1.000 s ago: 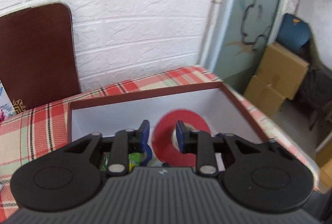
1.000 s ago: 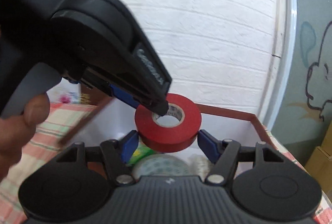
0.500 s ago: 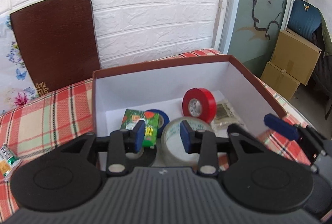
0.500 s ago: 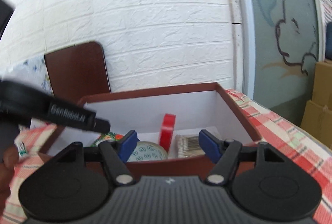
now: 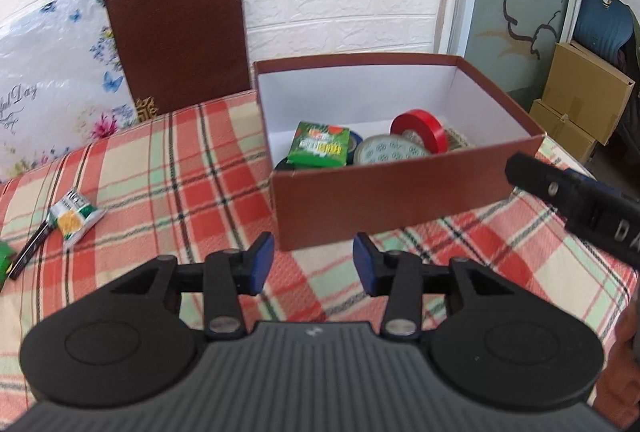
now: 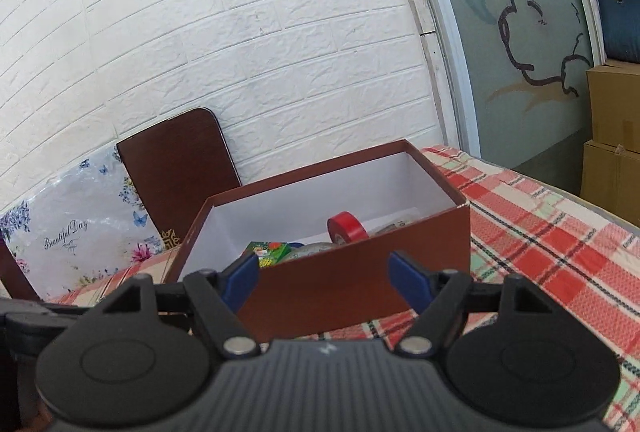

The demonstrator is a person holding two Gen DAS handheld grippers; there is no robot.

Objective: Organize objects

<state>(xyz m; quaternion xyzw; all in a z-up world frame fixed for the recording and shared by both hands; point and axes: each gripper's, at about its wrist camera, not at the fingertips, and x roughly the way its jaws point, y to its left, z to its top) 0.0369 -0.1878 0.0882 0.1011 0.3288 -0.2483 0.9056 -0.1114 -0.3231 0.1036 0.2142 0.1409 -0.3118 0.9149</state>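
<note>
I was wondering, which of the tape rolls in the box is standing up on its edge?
The red tape roll at the right end of the brown box stands on edge, while the wide pale patterned roll beside it lies flat.

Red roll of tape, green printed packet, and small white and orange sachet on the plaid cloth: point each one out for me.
red roll of tape (image 5: 425, 124), left wrist view, on its outer red band.
green printed packet (image 5: 320, 149), left wrist view, on its printed face.
small white and orange sachet (image 5: 74, 219), left wrist view, on its orange panel.
</note>
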